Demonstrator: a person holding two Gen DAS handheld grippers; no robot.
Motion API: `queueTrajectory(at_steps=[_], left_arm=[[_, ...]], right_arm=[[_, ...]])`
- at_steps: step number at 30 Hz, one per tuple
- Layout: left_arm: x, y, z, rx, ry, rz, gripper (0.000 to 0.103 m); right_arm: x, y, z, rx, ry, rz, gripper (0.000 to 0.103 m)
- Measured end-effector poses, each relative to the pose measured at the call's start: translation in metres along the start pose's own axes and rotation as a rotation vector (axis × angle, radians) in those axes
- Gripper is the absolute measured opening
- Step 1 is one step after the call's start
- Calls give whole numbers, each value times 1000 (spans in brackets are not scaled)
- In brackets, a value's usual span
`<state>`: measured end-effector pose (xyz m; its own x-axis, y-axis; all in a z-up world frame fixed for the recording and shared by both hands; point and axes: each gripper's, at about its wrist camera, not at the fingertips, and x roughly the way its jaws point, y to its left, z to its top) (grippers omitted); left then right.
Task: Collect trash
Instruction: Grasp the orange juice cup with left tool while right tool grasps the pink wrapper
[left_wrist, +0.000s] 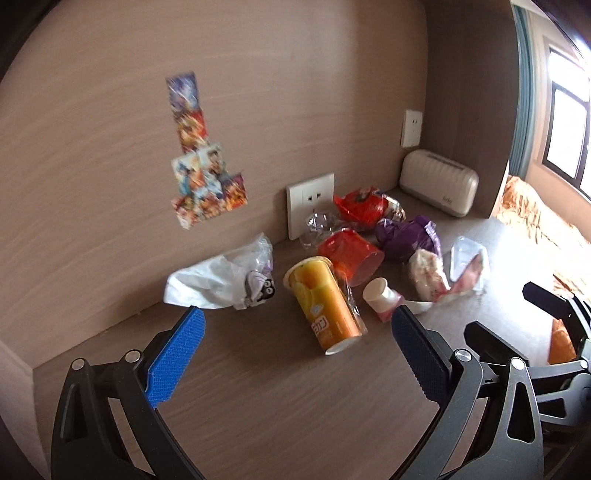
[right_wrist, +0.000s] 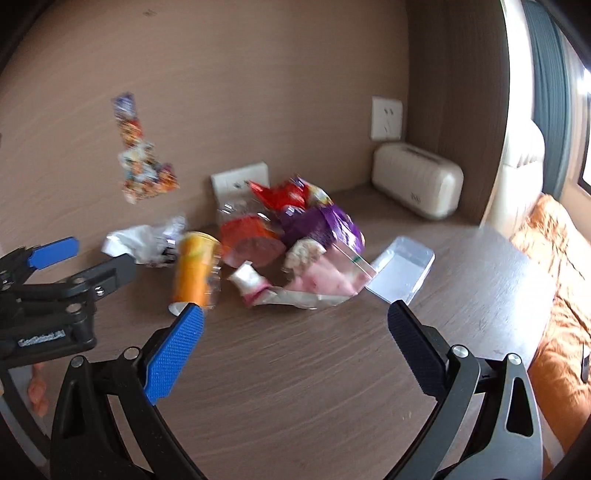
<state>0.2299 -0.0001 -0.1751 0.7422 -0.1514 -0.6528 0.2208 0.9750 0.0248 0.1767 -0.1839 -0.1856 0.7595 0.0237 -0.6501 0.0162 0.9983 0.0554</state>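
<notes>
Both tools hang over the bare front of the bench (left_wrist: 258, 406), nothing between their pads. The left hand-held gripper (left_wrist: 295, 325) is spread wide and empty; the right hand-held gripper (right_wrist: 295, 321) is likewise spread wide and empty, off to the left one's right side. Nearest trash: an orange cup (left_wrist: 325, 302) lying on its side, straight ahead of the left tool and between its fingertips in that view. Its long axis runs roughly toward and away from that tool, white base nearest, rim toward the wall. Judgement: the left tool is nearer to it and better lined up, though the jaws would need to straddle the cup across its width. Just right of it lies a small white paper cup (left_wrist: 380, 295), tipped over. Left of it, a crumpled white bag (left_wrist: 218, 277). Behind, a red cup (left_wrist: 351, 254), purple wrapper (left_wrist: 406, 236) and clear plastic tray (right_wrist: 402, 273) crowd together near the wall socket (left_wrist: 310, 206). No bin shows.
</notes>
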Motion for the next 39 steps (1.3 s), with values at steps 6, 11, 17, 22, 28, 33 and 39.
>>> queueTrajectory(at_steps=[6, 11, 17, 22, 28, 33, 39], left_arm=[[41, 0, 5, -51, 42, -21, 99], [58, 4, 8, -67, 43, -2, 99], [76, 6, 6, -46, 75, 28, 99], [89, 3, 2, -44, 107, 36, 99], [106, -1, 2, -48, 158, 8, 94], [117, -7, -2, -47, 191, -29, 71], [125, -17, -11, -19, 216, -25, 41]], right_arm=[[41, -15, 3, 87, 70, 29, 100], [55, -17, 3, 130, 82, 33, 100], [66, -14, 2, 126, 88, 27, 80], [73, -18, 0, 149, 98, 52, 68], [74, -22, -1, 181, 96, 81, 55], [75, -28, -2, 203, 104, 84, 37], [76, -32, -4, 220, 117, 106, 36]])
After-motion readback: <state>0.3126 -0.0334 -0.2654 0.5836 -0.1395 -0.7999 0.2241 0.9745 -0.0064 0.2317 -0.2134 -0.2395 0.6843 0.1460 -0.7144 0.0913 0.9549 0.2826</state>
